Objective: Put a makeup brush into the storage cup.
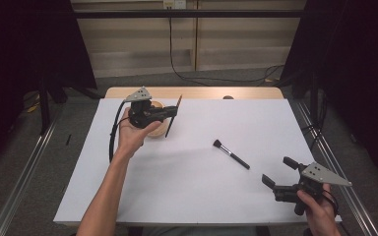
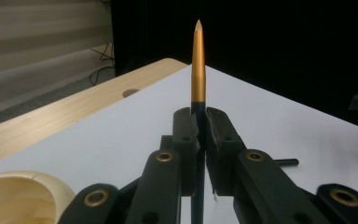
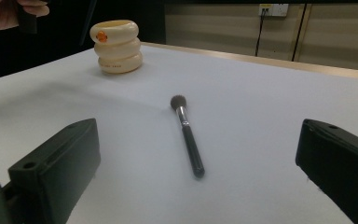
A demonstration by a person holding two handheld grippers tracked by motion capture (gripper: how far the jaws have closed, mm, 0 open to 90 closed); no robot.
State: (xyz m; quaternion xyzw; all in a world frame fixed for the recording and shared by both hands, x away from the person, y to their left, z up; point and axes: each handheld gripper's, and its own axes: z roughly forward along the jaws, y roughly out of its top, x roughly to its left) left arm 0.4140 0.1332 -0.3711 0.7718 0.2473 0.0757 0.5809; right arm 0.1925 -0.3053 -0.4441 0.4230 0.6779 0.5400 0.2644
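My left gripper (image 1: 173, 112) is lifted over the back left of the table and is shut on a slim brush (image 1: 177, 104). In the left gripper view the jaws (image 2: 200, 116) pinch its dark handle, and the gold ferrule and pale pointed tip (image 2: 198, 65) stand up above them. A cream ringed holder (image 1: 157, 130) sits just beneath that hand, with its rim showing (image 2: 23, 196). A black-handled makeup brush (image 1: 231, 154) lies flat on the white mat. My right gripper (image 1: 277, 170) rests open near the front right, facing that brush (image 3: 186, 135) and the holder (image 3: 117, 46).
The white mat (image 1: 192, 196) covers a wooden table whose far edge (image 1: 192, 92) has a round hole (image 1: 228, 97). Dark curtains flank both sides. Metal rails run along the floor left and right of the table.
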